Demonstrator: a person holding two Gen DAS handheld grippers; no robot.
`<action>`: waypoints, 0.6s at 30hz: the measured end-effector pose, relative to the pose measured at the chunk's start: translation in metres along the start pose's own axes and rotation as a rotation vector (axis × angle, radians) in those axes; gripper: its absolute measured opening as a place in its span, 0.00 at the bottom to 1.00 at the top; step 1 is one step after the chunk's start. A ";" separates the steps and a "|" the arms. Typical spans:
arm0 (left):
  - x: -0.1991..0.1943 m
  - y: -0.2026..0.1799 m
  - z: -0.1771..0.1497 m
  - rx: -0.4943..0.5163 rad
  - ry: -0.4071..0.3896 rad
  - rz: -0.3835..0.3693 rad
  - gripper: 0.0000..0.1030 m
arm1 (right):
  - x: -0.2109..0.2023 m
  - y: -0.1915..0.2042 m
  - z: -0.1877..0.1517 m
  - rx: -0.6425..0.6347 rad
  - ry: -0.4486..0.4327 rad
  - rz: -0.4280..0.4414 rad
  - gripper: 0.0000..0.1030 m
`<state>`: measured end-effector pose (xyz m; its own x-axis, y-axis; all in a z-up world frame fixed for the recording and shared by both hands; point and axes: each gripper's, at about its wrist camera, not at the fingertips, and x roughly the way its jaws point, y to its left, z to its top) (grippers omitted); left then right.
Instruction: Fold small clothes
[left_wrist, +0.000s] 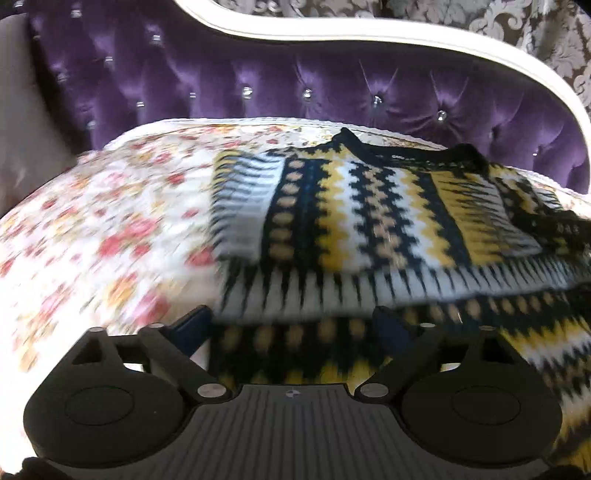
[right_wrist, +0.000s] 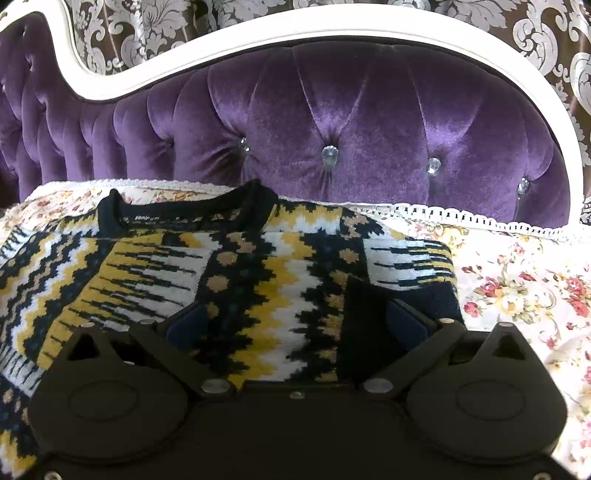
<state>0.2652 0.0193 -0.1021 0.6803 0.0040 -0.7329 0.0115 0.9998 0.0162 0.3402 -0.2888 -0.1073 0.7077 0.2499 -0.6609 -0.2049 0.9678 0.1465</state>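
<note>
A small knit sweater (left_wrist: 369, 221) with black, yellow and white zigzag bands lies on a floral bedspread (left_wrist: 110, 221). Its black collar points to the headboard. In the left wrist view my left gripper (left_wrist: 291, 325) is open at the sweater's near left edge, where a flap of knit is lifted and blurred above the lower layer. In the right wrist view the sweater (right_wrist: 258, 273) has a sleeve folded over its front. My right gripper (right_wrist: 299, 321) is open, its fingers straddling the knit near the black cuff (right_wrist: 369, 325).
A purple tufted headboard (right_wrist: 332, 122) with a white frame stands just behind the sweater. A white lace trim (right_wrist: 480, 218) edges the floral bedspread (right_wrist: 517, 288). Patterned wallpaper is behind the bed.
</note>
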 end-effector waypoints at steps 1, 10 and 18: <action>-0.009 0.000 -0.007 0.009 0.000 0.012 0.85 | -0.004 0.000 0.001 0.002 0.017 0.002 0.99; -0.076 -0.004 -0.067 0.122 -0.002 0.019 0.85 | -0.106 0.002 -0.020 -0.002 0.007 0.092 0.99; -0.118 -0.010 -0.100 0.110 -0.037 -0.038 0.85 | -0.207 -0.017 -0.065 0.086 0.016 0.144 0.99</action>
<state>0.1115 0.0104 -0.0833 0.7045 -0.0364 -0.7088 0.1168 0.9910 0.0653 0.1533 -0.3586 -0.0204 0.6640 0.3862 -0.6403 -0.2440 0.9213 0.3027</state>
